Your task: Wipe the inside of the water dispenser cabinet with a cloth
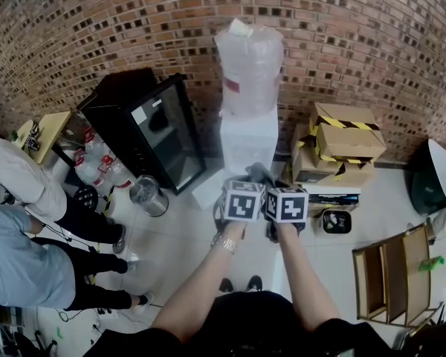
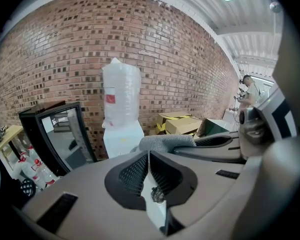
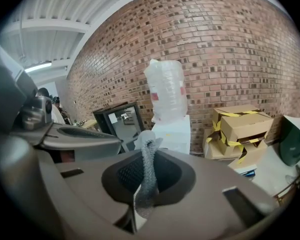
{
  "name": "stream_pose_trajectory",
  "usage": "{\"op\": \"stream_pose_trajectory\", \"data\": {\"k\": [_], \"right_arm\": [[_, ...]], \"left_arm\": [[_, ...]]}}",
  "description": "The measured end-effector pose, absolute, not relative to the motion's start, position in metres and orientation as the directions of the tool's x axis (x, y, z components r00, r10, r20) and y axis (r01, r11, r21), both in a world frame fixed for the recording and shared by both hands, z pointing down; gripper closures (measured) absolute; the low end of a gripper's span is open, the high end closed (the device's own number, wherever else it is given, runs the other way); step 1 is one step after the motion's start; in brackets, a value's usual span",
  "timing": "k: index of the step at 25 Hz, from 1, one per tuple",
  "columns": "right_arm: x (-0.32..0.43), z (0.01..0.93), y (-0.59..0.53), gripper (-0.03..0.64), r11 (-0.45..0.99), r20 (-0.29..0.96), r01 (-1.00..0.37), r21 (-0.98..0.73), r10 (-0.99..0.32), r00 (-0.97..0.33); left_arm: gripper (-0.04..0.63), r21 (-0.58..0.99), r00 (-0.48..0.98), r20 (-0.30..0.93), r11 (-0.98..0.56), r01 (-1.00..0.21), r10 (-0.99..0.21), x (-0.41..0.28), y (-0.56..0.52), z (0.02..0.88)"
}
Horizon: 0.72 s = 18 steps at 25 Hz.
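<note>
Before the white water dispenser [image 1: 249, 136], between a black glass-door fridge [image 1: 152, 136] at left and cardboard boxes [image 1: 342, 143] at right, the right gripper [image 3: 146, 184] pinches a grey cloth [image 3: 149, 156], while the left gripper [image 2: 149, 171] is closed on nothing.

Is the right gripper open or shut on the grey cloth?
Shut: the right gripper pinches the grey textured cloth between its fingers.
</note>
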State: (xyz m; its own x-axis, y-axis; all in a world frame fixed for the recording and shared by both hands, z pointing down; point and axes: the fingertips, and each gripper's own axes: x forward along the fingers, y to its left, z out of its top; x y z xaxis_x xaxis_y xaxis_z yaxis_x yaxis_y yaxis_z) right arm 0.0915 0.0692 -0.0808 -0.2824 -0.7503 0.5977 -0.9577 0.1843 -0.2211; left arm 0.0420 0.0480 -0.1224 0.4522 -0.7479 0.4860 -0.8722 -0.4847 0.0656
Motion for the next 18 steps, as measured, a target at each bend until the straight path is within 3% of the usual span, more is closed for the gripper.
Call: {"op": "stream_pose_trajectory", "data": {"k": [18], "right_arm": [[0.08, -0.083, 0.074, 0.592, 0.188, 0.591, -0.956, -0.223, -0.754, -0.286]], "left_arm": [[0.58, 0.058, 0.445, 0.475, -0.478, -0.877, -0.759, 0.028, 0.051, -0.131]]}}
